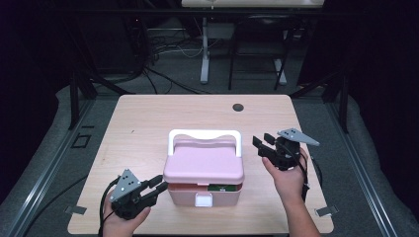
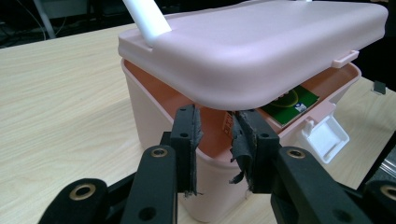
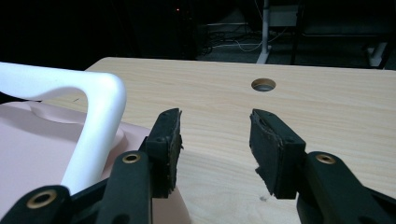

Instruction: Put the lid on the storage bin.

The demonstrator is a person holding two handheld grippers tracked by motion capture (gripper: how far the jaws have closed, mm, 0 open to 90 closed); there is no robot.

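A pink box (image 1: 184,195) with a white handle (image 1: 205,133) stands mid-table. Its lid (image 1: 202,168) sits raised at the front, and a green item (image 1: 222,188) shows in the gap. My left gripper (image 1: 159,183) points at the box's front left corner. In the left gripper view it (image 2: 217,123) has its tips at the box rim (image 2: 154,100), just under the lid (image 2: 252,51), with its pads a little apart and nothing pinched between them. My right gripper (image 1: 263,139) hovers right of the box, open and empty. In the right gripper view it (image 3: 215,126) is beside the handle (image 3: 93,112).
The white front latch (image 1: 203,199) hangs open below the lid. A round cable hole (image 1: 238,107) lies in the wooden table (image 1: 148,118) behind the box. Dark floor, cables and a desk leg lie beyond the far edge.
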